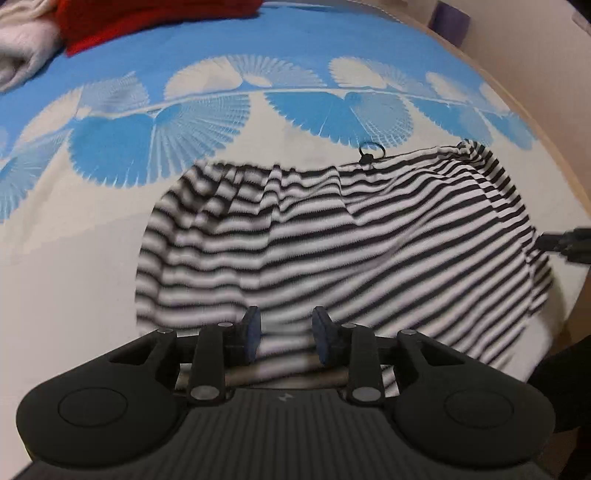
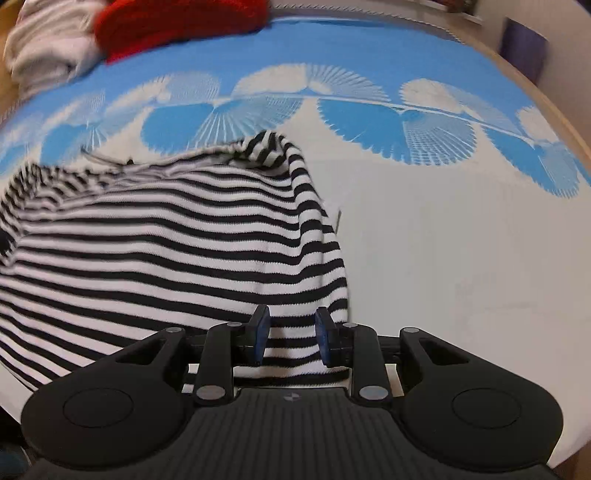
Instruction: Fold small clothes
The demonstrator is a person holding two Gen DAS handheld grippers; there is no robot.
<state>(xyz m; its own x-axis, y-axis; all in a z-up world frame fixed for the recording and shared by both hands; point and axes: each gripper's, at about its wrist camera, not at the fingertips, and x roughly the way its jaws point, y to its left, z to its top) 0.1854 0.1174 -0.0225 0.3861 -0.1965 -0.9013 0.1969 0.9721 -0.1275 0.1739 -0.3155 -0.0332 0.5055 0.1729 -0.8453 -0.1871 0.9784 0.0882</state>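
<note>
A black-and-white striped garment (image 1: 332, 240) lies rumpled on the bed sheet (image 1: 74, 258), its far edge bunched into folds. In the left wrist view my left gripper (image 1: 286, 332) hovers over the garment's near edge, jaws apart; the striped cloth shows in the gap and the blue pads (image 1: 255, 328) do not press it. In the right wrist view the same garment (image 2: 166, 251) fills the left half. My right gripper (image 2: 291, 332) stands over its near right corner, jaws apart, with cloth between the pads (image 2: 263, 332) but free of them.
The sheet is white near me and blue with white fan shapes farther off. A red knit (image 1: 147, 18) and a pale garment (image 1: 22, 48) are piled at the far left. A small black loop (image 1: 371, 151) sits at the striped garment's far edge. The bed's wooden edge (image 1: 554, 166) curves along the right.
</note>
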